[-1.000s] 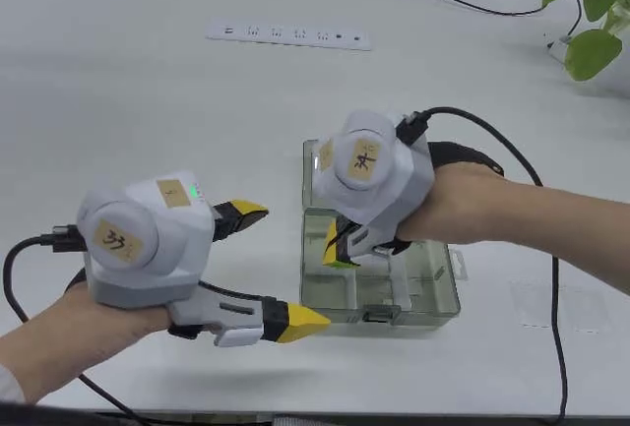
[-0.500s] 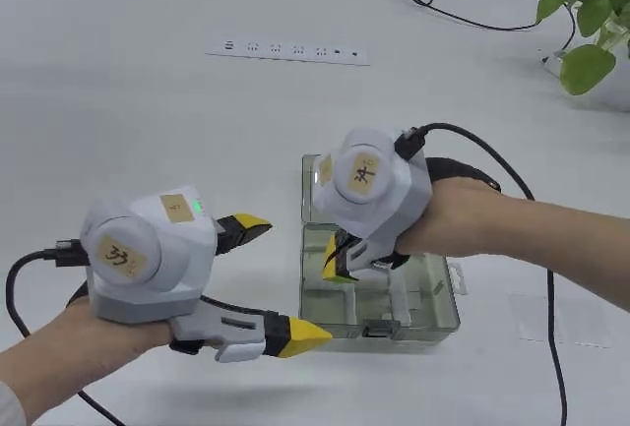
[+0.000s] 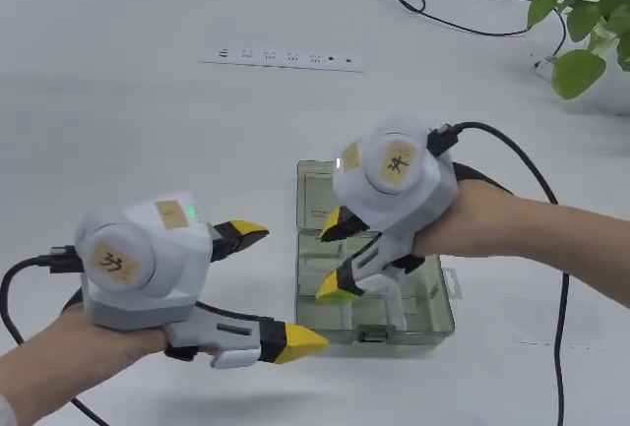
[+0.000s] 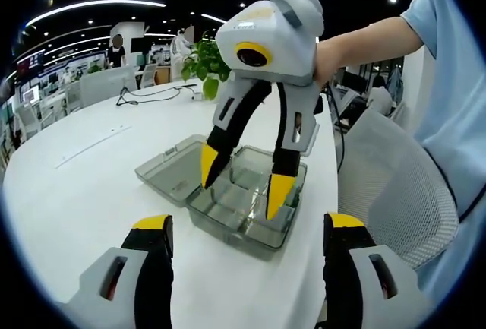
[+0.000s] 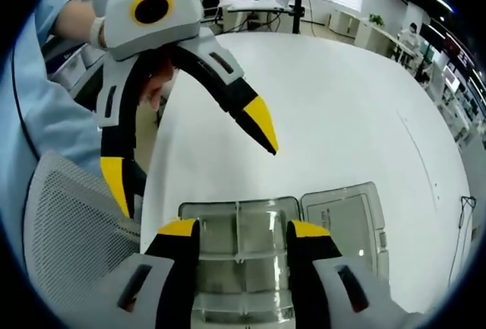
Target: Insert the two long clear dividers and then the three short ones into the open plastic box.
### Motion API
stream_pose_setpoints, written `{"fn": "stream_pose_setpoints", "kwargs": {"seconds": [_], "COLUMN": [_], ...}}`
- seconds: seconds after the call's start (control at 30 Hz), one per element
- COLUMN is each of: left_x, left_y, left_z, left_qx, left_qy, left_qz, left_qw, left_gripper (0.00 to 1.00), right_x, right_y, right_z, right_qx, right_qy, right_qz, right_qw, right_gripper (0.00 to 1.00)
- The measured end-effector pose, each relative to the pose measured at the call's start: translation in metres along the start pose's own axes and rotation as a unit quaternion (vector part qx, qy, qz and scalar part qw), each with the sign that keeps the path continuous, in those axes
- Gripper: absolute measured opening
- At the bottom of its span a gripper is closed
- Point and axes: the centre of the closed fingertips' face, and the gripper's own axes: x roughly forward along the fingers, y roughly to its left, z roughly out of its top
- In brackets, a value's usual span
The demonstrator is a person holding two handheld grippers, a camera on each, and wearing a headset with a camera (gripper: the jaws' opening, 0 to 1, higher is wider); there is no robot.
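- The open plastic box (image 3: 433,324) lies on the white table (image 3: 148,101), at about 5 o'clock from the centre of the head view. Its lid (image 3: 313,188) lies flat at 11 o'clock of the tray.
- The right gripper (image 3: 332,257) hangs just above the box's 9 o'clock end, jaws moderately apart with nothing between them.
- The left gripper (image 3: 281,286) hovers at 8 o'clock of the box, clear of it, jaws spread wide and empty.
- In the right gripper view, clear dividers (image 5: 241,254) stand inside the box and split it into compartments. How many are in cannot be told.
- The work seems to sit between placements.
- If any short divider remains, the next move calls for pinching it by its top edge, lining it up with its slots and pressing it straight down.
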Motion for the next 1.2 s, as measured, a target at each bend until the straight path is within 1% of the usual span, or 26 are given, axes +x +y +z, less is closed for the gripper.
{"fn": "stream_pose_setpoints", "kwargs": {"seconds": [0.07,0.1,0.17,0.27,0.37,0.4,0.5,0.67,0.73,0.77,0.83,0.9,0.93,1.0,1.07,1.1,1.17,1.2], "left_x": [-0.001,-0.001,-0.002,-0.002,-0.003,-0.003,-0.003,-0.002,-0.003,-0.003,-0.003,-0.003,-0.003,-0.004,-0.003,-0.003,-0.003,-0.003], "left_y": [0.001,0.001,0.001,0.002,0.003,0.003,0.004,0.005,0.005,0.004,0.005,0.004,0.004,0.003,0.003,0.003,0.002,0.002], "left_z": [0.001,0.001,0.003,0.004,0.006,0.007,0.009,0.010,0.012,0.013,0.014,0.015,0.015,0.014,0.014,0.013,0.013,0.013], "left_qx": [-0.002,-0.002,-0.003,-0.004,-0.003,-0.004,-0.006,-0.008,-0.007,-0.008,-0.009,-0.008,-0.008,-0.008,-0.008,-0.008,-0.008,-0.008], "left_qy": [-0.002,-0.002,-0.005,-0.006,-0.009,-0.010,-0.015,-0.014,-0.015,-0.016,-0.018,-0.018,-0.017,-0.016,-0.015,-0.014,-0.012,-0.013], "left_qz": [0.001,0.001,0.001,0.001,0.002,0.002,0.004,0.004,0.003,0.003,0.004,0.004,0.004,0.003,0.001,0.001,0.001,0.001], "left_qw": [1.0000,1.0000,1.0000,1.0000,1.0000,0.9999,0.9999,0.9999,0.9999,0.9998,0.9998,0.9998,0.9998,0.9998,0.9999,0.9999,0.9999,0.9999], "left_gripper": [0.82,0.82,0.82,0.83,0.84,0.85,0.88,0.90,0.91,0.91,0.92,0.92,0.92,0.92,0.92,0.92,0.92,0.92], "right_x": [-0.004,-0.005,-0.009,-0.013,-0.018,-0.020,-0.031,-0.046,-0.054,-0.056,-0.060,-0.067,-0.073,-0.080,-0.090,-0.095,-0.102,-0.104], "right_y": [0.001,0.001,0.003,0.005,0.004,0.004,0.005,0.005,0.004,0.004,0.004,0.004,0.004,0.003,0.002,0.001,0.004,0.006], "right_z": [0.001,0.002,0.002,-0.001,-0.003,-0.004,-0.012,-0.026,-0.033,-0.037,-0.049,-0.061,-0.069,-0.078,-0.097,-0.110,-0.130,-0.137], "right_qx": [-0.002,0.001,0.003,0.007,0.011,0.013,0.029,0.049,0.059,0.061,0.070,0.069,0.073,0.078,0.083,0.086,0.097,0.103], "right_qy": [-0.015,-0.020,-0.034,-0.044,-0.059,-0.063,-0.071,-0.076,-0.089,-0.089,-0.076,-0.071,-0.065,-0.063,-0.050,-0.036,-0.021,-0.015], "right_qz": [-0.004,-0.006,-0.007,-0.016,-0.029,-0.033,-0.042,-0.055,-0.064,-0.065,-0.070,-0.076,-0.081,-0.084,-0.096,-0.104,-0.107,-0.107], "right_qw": [0.9999,0.9998,0.9994,0.9989,0.9978,0.9974,0.9962,0.9944,0.9922,0.9920,0.9921,0.9922,0.9919,0.9913,0.9906,0.9903,0.9893,0.9888], "right_gripper": [0.58,0.64,0.72,0.84,0.98,1.00,1.00,1.00,1.00,1.00,1.00,1.00,1.00,1.00,1.00,1.00,1.00,1.00]}}
